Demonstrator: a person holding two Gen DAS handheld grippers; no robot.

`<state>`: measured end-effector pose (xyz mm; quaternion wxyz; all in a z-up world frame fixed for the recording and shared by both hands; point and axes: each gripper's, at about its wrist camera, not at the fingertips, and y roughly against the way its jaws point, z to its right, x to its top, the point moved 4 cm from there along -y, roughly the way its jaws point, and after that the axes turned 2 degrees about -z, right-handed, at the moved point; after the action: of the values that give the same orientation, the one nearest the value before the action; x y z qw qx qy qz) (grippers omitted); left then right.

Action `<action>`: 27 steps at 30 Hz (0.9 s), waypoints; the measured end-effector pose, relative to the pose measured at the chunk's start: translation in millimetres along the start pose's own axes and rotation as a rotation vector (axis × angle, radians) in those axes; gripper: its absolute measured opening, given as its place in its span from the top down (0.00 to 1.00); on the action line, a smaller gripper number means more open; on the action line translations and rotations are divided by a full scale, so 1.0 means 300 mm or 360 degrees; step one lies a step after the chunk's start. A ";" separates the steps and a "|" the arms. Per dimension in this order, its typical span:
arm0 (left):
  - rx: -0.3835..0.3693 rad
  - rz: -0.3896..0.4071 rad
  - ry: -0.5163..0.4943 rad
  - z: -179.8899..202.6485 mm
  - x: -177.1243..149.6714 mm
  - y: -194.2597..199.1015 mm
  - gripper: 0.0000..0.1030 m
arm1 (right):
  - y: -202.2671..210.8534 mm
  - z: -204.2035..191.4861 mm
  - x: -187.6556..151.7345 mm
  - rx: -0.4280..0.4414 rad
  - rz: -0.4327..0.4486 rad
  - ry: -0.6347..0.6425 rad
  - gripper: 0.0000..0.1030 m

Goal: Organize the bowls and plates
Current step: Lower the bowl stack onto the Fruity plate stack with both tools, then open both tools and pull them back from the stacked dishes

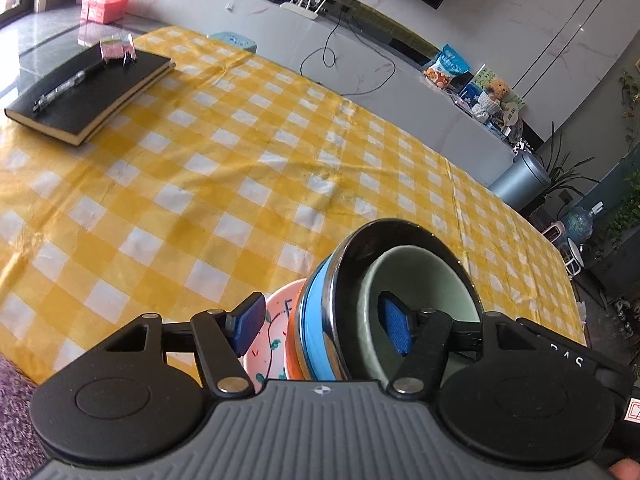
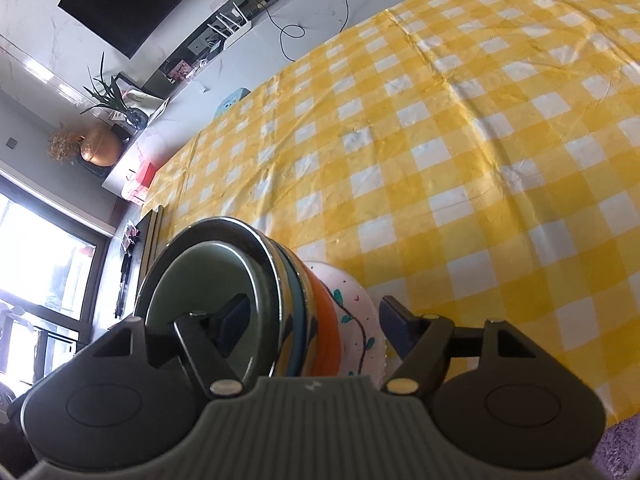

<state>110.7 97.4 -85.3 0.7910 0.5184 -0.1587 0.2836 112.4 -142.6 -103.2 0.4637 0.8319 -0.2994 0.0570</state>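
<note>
The left gripper (image 1: 324, 326) points steeply downward, its jaws spread wide, and one blue pad (image 1: 396, 328) hangs clear of what lies between them. The right gripper (image 2: 316, 326) tilts down likewise, jaws apart, neither pad pressing anything.

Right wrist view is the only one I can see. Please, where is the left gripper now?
Observer: The left gripper is open, with one pad inside the green bowl and the other outside, over the pink plate.
Operator: Thank you. Does anything else lie near it?
Observer: Not near. A black notebook lies at the far side of the table, with a pen on top.
</note>
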 end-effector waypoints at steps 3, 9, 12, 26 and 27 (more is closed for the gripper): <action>0.0000 0.0104 -0.0036 0.022 0.013 0.064 0.27 | 0.041 -0.021 0.003 0.0008 0.0054 0.0049 0.30; -0.0012 0.0285 -0.0168 0.099 0.019 0.205 0.27 | 0.165 -0.072 0.000 0.0053 0.0204 0.0139 0.22; 0.0005 0.0338 -0.0232 0.142 0.006 0.262 0.27 | 0.234 -0.094 -0.016 0.0071 0.0282 0.0207 0.16; 0.0372 0.0619 -0.0652 0.230 -0.110 0.468 0.13 | 0.533 -0.138 -0.148 -0.0098 0.0701 0.0553 0.02; 0.0403 0.0624 -0.0685 0.233 -0.121 0.475 0.11 | 0.544 -0.137 -0.159 -0.0126 0.0720 0.0577 0.02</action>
<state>-2.2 66.6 27.8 0.5987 0.6204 -0.3828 0.3318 -8.8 -152.0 22.7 0.5172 0.7015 -0.3916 0.2949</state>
